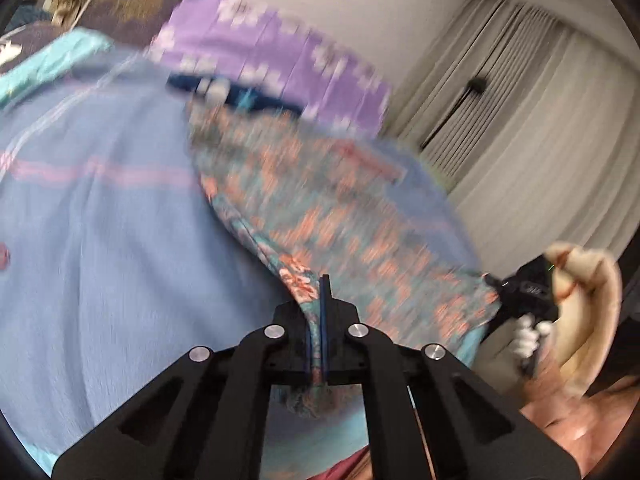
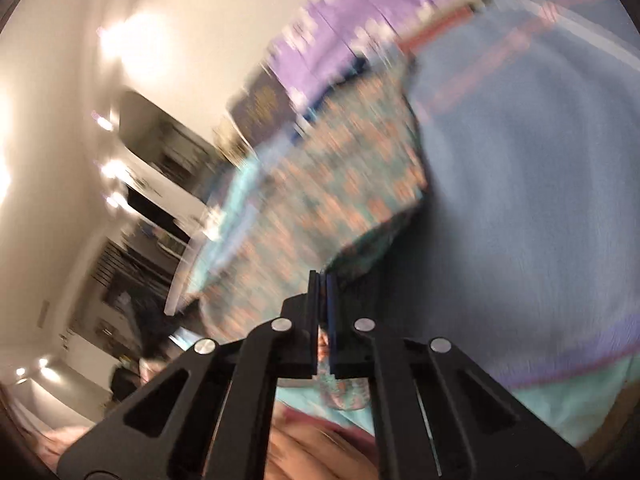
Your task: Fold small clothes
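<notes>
A small teal garment with an orange flower print [image 1: 340, 208] hangs stretched above a blue bedspread [image 1: 100, 260]. My left gripper [image 1: 325, 284] is shut on one edge of it, with cloth bunched between and below the pads. In the left wrist view my right gripper [image 1: 494, 282] shows at the far right, clamping the garment's other end. In the right wrist view the same floral garment [image 2: 320, 208] runs up and left from my right gripper [image 2: 322, 280], which is shut on its edge. Both views are blurred by motion.
A purple pillow with white flowers [image 1: 272, 56] and a dark brown patterned pillow [image 1: 132, 4] lie at the bed's head. Grey curtains [image 1: 520, 100] hang at the right. A dark blue item [image 1: 236, 94] lies beyond the garment. A cream sleeve [image 1: 588, 304] shows at the right edge.
</notes>
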Action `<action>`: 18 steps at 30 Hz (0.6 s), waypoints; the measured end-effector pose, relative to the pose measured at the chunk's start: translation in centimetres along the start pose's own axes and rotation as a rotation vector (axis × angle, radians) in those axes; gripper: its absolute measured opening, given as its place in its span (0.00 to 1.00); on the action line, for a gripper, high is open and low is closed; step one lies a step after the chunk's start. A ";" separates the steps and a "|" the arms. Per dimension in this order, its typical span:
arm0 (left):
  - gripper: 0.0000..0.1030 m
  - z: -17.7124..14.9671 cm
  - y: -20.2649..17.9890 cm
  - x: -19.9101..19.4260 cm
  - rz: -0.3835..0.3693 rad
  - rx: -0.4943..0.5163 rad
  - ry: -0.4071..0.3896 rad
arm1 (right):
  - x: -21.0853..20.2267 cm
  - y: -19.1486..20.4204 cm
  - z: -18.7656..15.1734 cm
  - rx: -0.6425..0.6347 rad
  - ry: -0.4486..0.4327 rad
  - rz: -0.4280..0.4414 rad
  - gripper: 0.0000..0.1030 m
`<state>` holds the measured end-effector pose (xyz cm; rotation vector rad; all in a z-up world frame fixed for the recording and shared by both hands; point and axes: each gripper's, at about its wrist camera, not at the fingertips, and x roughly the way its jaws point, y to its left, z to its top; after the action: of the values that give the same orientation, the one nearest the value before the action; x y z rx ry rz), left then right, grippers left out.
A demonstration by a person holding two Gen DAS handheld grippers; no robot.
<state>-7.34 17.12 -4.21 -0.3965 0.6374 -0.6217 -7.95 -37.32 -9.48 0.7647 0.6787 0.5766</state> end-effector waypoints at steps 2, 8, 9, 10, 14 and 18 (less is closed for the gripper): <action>0.02 1.5 -1.6 -1.8 -0.043 0.029 -0.078 | -1.9 1.8 1.9 -0.018 -0.074 0.053 0.02; 0.03 1.9 -7.1 -6.4 -0.096 0.146 -0.200 | -7.6 7.2 3.0 -0.149 -0.219 0.126 0.02; 0.03 1.6 -7.8 -7.0 -0.084 0.159 -0.212 | -8.5 7.7 2.7 -0.163 -0.238 0.135 0.02; 0.03 1.3 -8.1 -7.5 -0.075 0.160 -0.221 | -9.9 8.2 2.3 -0.178 -0.266 0.134 0.02; 0.03 0.9 -8.6 -8.4 -0.051 0.139 -0.219 | -12.3 8.7 1.3 -0.193 -0.306 0.075 0.02; 0.03 2.1 -7.7 -6.8 -0.052 0.114 -0.211 | -10.9 7.5 2.6 -0.157 -0.282 0.052 0.02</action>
<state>-13.44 16.05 4.29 -0.3673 0.3892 -0.6530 -14.79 -41.43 1.41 0.7016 0.3499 0.5493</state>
